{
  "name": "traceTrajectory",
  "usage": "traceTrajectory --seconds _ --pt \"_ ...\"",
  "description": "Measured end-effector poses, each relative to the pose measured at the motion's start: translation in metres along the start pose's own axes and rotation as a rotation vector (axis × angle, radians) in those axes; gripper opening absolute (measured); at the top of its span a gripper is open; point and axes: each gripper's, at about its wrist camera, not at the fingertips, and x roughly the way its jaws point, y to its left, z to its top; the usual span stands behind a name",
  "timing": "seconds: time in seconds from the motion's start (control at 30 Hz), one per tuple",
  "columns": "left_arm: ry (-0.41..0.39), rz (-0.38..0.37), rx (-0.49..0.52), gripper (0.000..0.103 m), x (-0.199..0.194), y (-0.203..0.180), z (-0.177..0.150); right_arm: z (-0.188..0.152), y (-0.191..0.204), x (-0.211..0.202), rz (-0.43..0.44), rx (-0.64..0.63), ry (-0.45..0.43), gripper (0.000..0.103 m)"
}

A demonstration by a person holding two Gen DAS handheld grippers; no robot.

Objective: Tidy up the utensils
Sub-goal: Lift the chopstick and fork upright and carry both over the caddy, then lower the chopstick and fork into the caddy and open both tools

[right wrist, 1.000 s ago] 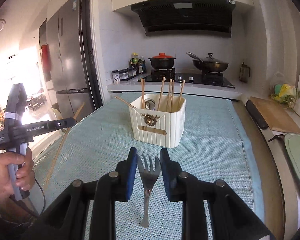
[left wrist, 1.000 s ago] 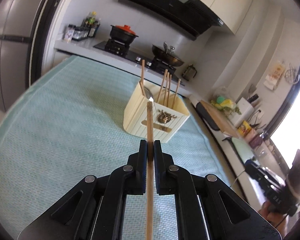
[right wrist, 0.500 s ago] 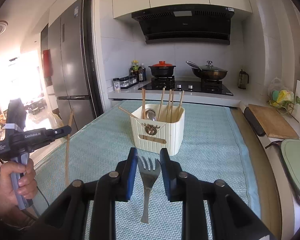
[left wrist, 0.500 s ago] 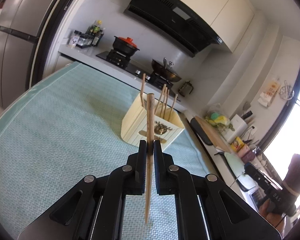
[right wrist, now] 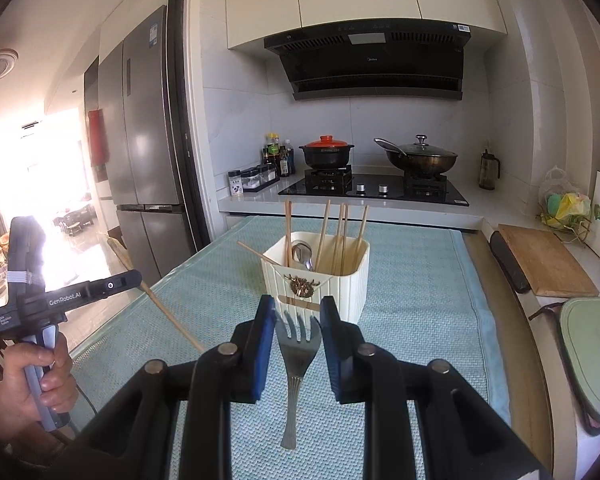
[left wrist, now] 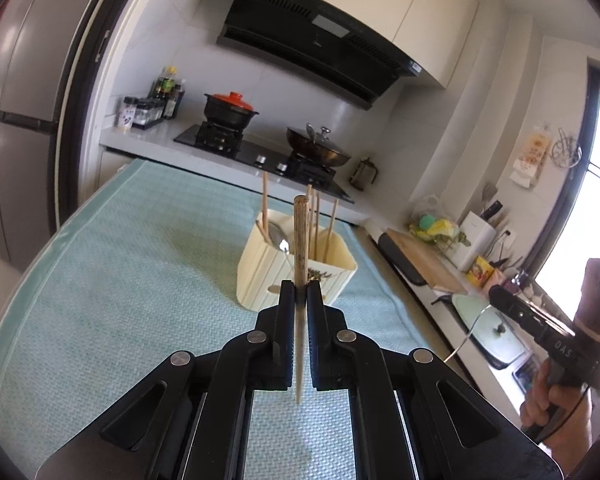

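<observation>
My left gripper (left wrist: 300, 292) is shut on a wooden chopstick (left wrist: 300, 240), held nearly upright and short of the cream utensil holder (left wrist: 296, 276). The holder stands on the teal mat and holds several chopsticks and a metal spoon (right wrist: 303, 254). My right gripper (right wrist: 298, 320) is shut on a metal fork (right wrist: 296, 356), tines pointing at the holder (right wrist: 316, 280), a little in front of it. In the right wrist view the left gripper (right wrist: 132, 278) is at the left with its chopstick (right wrist: 168, 314) slanting down.
A teal mat (right wrist: 420, 300) covers the counter. Behind it are a stove with a red-lidded pot (right wrist: 326, 152) and a wok (right wrist: 420, 158), and spice jars. A wooden cutting board (right wrist: 544, 260) lies at the right. A fridge stands at the left.
My left gripper has tilted the chopstick from lying forward to nearly upright and come closer to the holder. My right gripper with the fork has edged toward the holder.
</observation>
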Motion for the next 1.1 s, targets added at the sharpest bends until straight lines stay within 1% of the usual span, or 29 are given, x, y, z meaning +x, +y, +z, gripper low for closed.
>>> traceTrajectory --seconds 0.17,0.37,0.5,0.63,0.73,0.83,0.93,1.1 --pt "0.005 -0.025 0.020 0.004 0.002 -0.010 0.043 0.034 -0.004 0.006 0.007 -0.013 -0.028 0.024" --pt "-0.033 -0.048 0.054 0.004 0.013 -0.022 0.101 0.082 -0.010 0.024 0.015 -0.016 -0.065 0.023" --pt "-0.058 -0.038 0.093 0.004 0.034 -0.032 0.134 0.118 -0.016 0.048 0.010 -0.012 -0.089 0.023" --pt "-0.055 -0.023 0.115 0.004 0.068 -0.039 0.154 0.149 -0.023 0.075 -0.011 -0.014 -0.114 0.024" --pt "-0.027 -0.005 0.114 0.004 0.099 -0.037 0.159 0.165 -0.026 0.096 -0.026 -0.018 -0.126 0.024" --pt "0.019 0.013 0.101 0.004 0.131 -0.030 0.154 0.167 -0.030 0.121 -0.029 -0.015 -0.107 0.023" --pt "0.078 0.034 0.094 0.004 0.163 -0.021 0.143 0.161 -0.034 0.153 -0.020 -0.015 -0.056 0.023" --pt "0.179 0.078 0.090 0.003 0.213 -0.007 0.121 0.134 -0.038 0.211 -0.011 -0.015 0.061 0.023"
